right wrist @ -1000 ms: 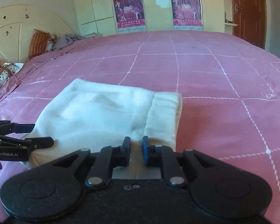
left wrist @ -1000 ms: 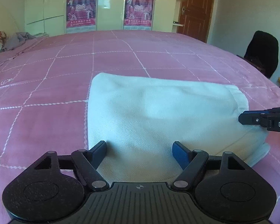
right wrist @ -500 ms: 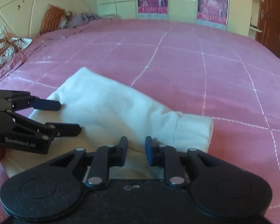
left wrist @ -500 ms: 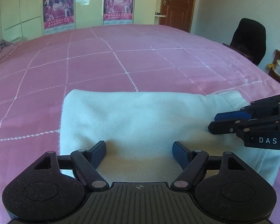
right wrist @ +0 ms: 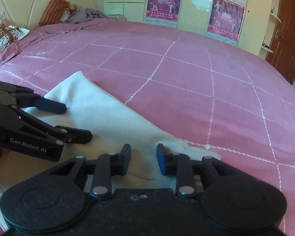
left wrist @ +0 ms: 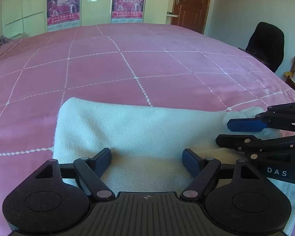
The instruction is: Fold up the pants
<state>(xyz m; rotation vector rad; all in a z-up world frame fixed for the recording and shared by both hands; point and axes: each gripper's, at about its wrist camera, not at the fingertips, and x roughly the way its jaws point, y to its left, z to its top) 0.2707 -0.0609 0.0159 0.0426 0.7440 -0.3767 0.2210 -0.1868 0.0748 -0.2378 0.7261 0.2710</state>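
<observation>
The folded white pants point(left wrist: 139, 135) lie flat on the pink checked bedspread point(left wrist: 127, 68) of the bed, close to the bed's near edge and well away from the headboard end, where an orange pillow point(right wrist: 53, 9) and a grey blanket point(right wrist: 86, 14) sit. The bundle is an oblong, clearly longer than it is deep. In the left wrist view its long axis runs across the picture, parallel to the near edge of the bed: a rounded fold forms the left end, and the bunched, ribbed end points right, toward the side of the bed by the black chair point(left wrist: 265, 43). In the right wrist view the same bundle point(right wrist: 100, 114) slants from upper left down to the lower right.

The left tool point(left wrist: 146, 157) hovers over the near part of the cloth with its jaws spread wide and nothing pressed between them. The right tool point(right wrist: 143, 157) sits over the ribbed end; its jaws are opening, cloth lies under the gap, and the pads do not pinch it. Each tool shows at the side of the other's view, just above the fabric.
</observation>
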